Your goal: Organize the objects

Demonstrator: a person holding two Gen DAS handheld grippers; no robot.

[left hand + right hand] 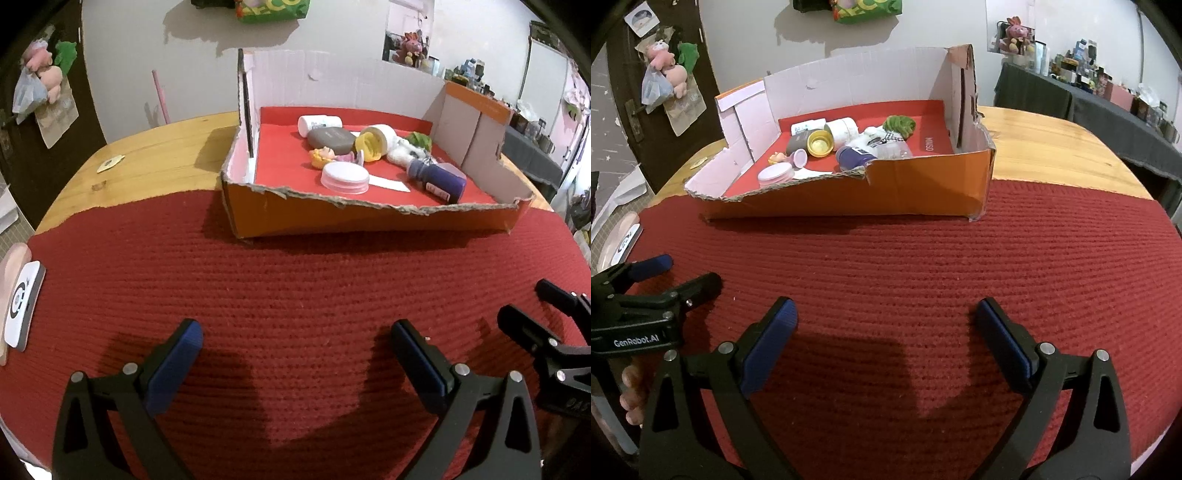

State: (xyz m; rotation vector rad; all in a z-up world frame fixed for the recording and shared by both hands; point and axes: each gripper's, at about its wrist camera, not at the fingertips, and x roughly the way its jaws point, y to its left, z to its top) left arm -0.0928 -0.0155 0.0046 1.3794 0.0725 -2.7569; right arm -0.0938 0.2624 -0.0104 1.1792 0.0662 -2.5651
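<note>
Left wrist view: the small objects (380,158) are gathered inside the cardboard box (369,218) at the mat's (295,288) far edge, probably already sorted. The left gripper (295,343) and right gripper (884,325) are held wide open and empty above the mat's near edge.

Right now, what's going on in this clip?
A person holds a tool in each hand over a red mat; neither grips anything. The left tool and right tool are both open, hovering short of a torn cardboard box. The box already holds the small things: a purple bottle, a pink lid, a yellow cap and others.
</note>
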